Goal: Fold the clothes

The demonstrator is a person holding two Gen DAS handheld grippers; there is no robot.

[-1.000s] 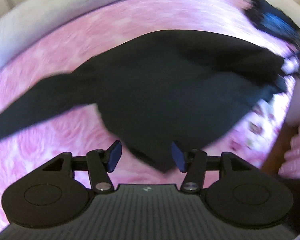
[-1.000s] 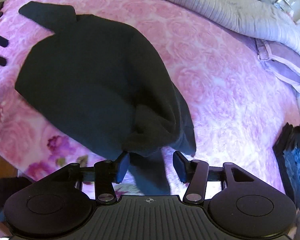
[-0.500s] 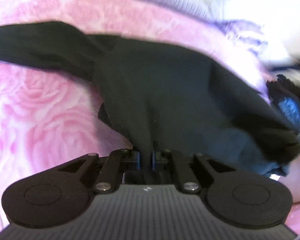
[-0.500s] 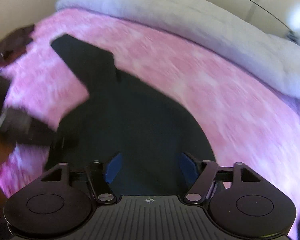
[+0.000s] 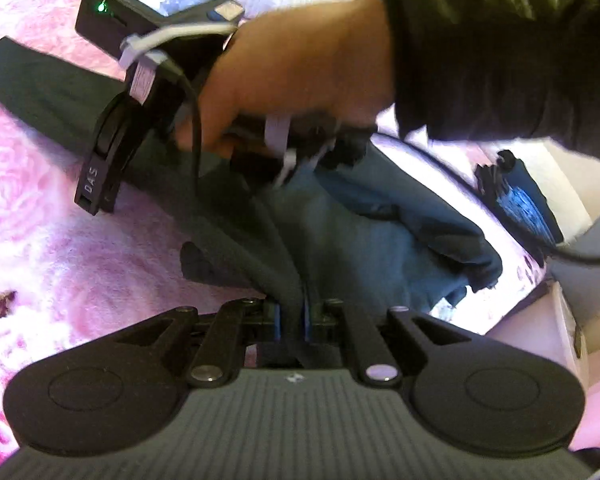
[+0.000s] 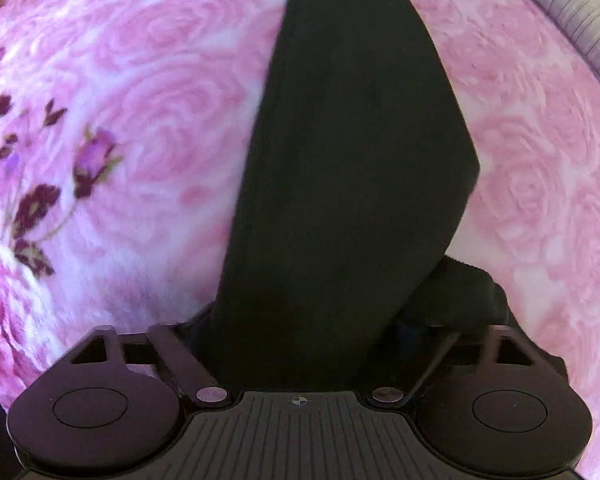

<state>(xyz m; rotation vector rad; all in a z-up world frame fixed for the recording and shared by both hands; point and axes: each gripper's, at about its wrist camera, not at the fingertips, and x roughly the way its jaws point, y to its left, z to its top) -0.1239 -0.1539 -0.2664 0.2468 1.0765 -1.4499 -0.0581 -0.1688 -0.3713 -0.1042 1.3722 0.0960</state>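
A dark garment (image 5: 360,232) lies rumpled on the pink rose blanket (image 5: 60,264). My left gripper (image 5: 292,316) is shut on a pinched fold of its near edge. In the left wrist view a person's hand (image 5: 300,72) holds my right gripper (image 5: 96,196) low over a long flat strip of the garment at the left. In the right wrist view that strip (image 6: 352,140) runs straight away from the camera. It passes between the fingers of my right gripper (image 6: 304,320) and hides them. The linkage arms are splayed wide apart.
A grey ribbed quilt (image 6: 580,20) borders the blanket at the far right. A black and blue object (image 5: 516,200) lies near the bed's right edge, beside a grey thing (image 5: 596,264). The person's dark sleeve (image 5: 500,52) fills the upper right of the left wrist view.
My left gripper shut on the garment's edge a second ago and still holds it. My right gripper has swung across the bed onto the long strip, and the hand holding it now shows in the left wrist view.
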